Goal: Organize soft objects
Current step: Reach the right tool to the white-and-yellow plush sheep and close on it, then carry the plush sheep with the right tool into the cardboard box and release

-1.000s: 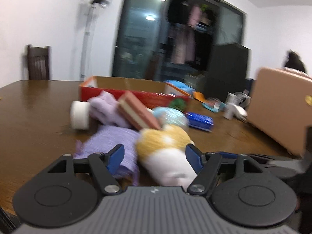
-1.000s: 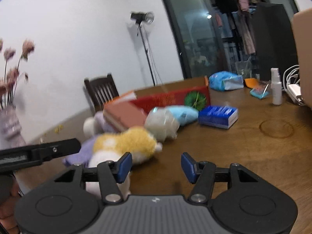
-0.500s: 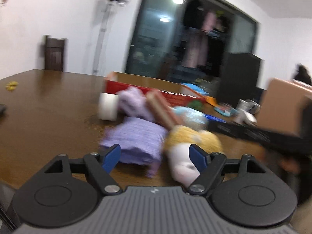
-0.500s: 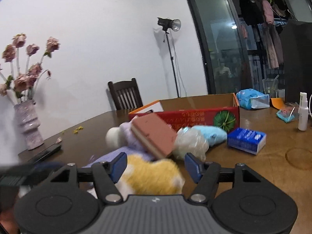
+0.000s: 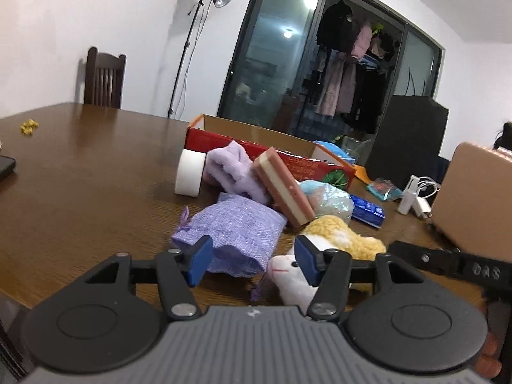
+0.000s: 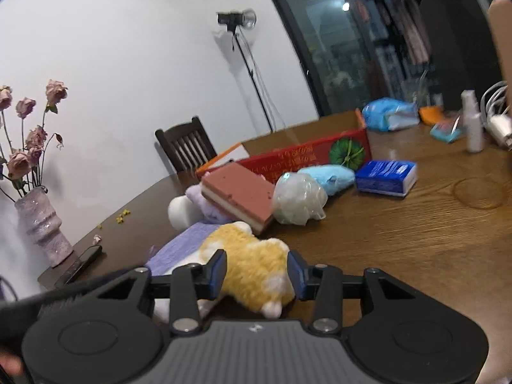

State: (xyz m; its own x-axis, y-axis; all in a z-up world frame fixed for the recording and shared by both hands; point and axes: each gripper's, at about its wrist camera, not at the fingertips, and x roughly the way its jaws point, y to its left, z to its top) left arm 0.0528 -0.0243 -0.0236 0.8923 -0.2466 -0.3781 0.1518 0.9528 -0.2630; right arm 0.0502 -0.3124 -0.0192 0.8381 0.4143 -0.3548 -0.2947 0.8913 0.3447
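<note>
As its jaws close, the right gripper (image 6: pixel 256 272) has the yellow-and-white plush toy (image 6: pixel 252 268) between its blue pads, which appear to touch the fur, low over the wooden table (image 6: pixel 400 240). The left gripper (image 5: pixel 251 257), also closing, straddles the purple drawstring pouch (image 5: pixel 233 227) and the toy's white head without pressing either. Beyond lie a pink sponge block (image 6: pixel 236 195), a plastic-wrapped bundle (image 6: pixel 299 200) and the red cardboard box (image 6: pixel 304 156); both grippers tilt slightly downward.

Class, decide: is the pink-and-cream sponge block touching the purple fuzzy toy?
Touching. The left wrist view shows the sponge block leaning directly against the purple fuzzy toy, with no gap between them.
</note>
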